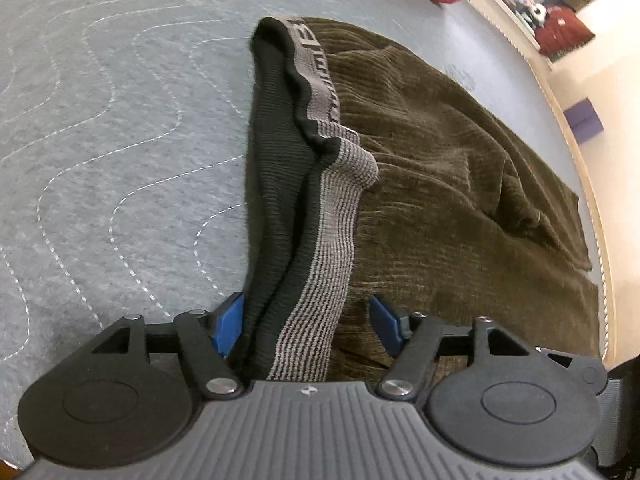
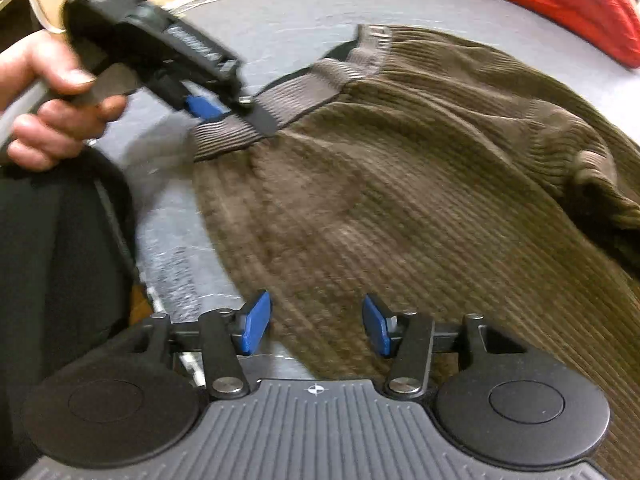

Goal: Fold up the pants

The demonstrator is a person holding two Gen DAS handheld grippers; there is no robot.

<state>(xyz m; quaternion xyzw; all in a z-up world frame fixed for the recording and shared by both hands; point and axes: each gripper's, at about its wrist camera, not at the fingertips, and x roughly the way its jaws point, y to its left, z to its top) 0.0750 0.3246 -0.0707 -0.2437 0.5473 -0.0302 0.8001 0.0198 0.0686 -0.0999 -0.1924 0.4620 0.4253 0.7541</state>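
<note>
Brown corduroy, ribbed and rumpled: the pants (image 2: 400, 200) lie spread on a grey quilted table (image 1: 100, 120), reaching toward its far right edge in the left wrist view. The elastic waistband (image 1: 316, 216), grey-striped outside and black inside, runs straight out from the left tool (image 1: 306, 324).

The left tool's blue pads stand spread, with the waistband lying between them and resting against the left pad only; nothing is pinched. In the right wrist view a hand (image 2: 52, 100) holds that same tool at the waistband. The right tool (image 2: 316, 326) is also spread, its pads poised over the corduroy near the cloth's near edge, gripping nothing.

I judge this the opening step: taking hold before the first fold. Next, each tool would need to close on its bit of cloth, the left on the waistband, the right on the fabric edge, then lift together.

The legs and hems are cut off by the frames, so how the pants lie overall is unclear. Lettering on the waistband is too distorted to read. Motion blur softens the hand.
</note>
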